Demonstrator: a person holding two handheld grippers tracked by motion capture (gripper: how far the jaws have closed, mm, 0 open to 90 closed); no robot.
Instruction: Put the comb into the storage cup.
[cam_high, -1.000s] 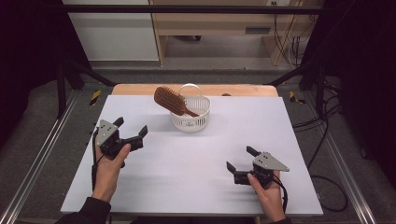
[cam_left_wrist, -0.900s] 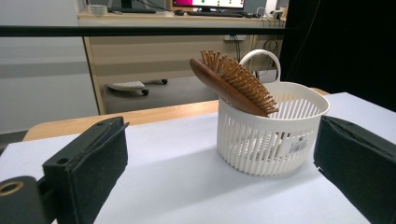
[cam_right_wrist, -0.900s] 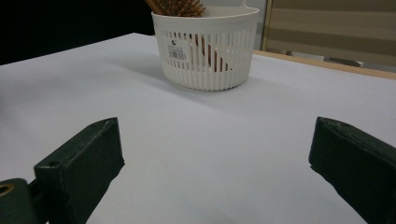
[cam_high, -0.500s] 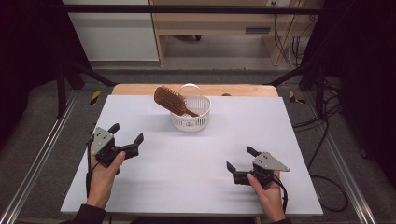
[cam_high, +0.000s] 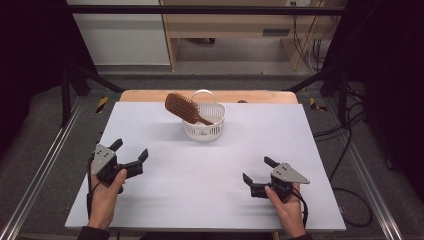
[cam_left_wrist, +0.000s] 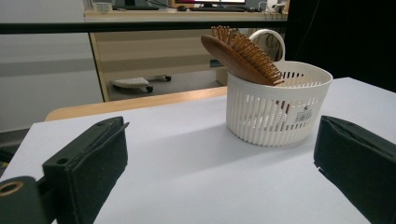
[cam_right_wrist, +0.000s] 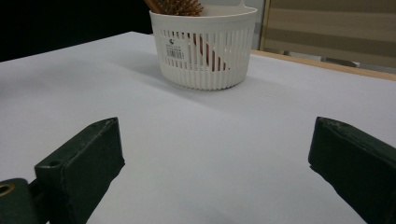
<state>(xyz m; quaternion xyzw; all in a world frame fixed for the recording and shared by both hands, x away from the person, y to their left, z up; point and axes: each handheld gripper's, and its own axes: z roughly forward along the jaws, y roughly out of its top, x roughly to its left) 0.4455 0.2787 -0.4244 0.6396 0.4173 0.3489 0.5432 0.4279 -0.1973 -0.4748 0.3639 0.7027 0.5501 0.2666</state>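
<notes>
Hairbrush (cam_high: 182, 107) in basket (cam_high: 204, 131): light, stiff wood; best pinched at its protruding head. Both grippers (cam_high: 129, 157) (cam_high: 256, 170) wide open, empty

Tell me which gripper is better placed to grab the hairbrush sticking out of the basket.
Probably left: the hairbrush head leans out of the basket toward the left gripper. Both grippers are open and empty.

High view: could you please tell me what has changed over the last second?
The left gripper has drawn back toward the person, away from the basket, open and empty throughout. Nothing was grasped or released. The right gripper, the basket and the wooden hairbrush propped in it stayed put.
</notes>
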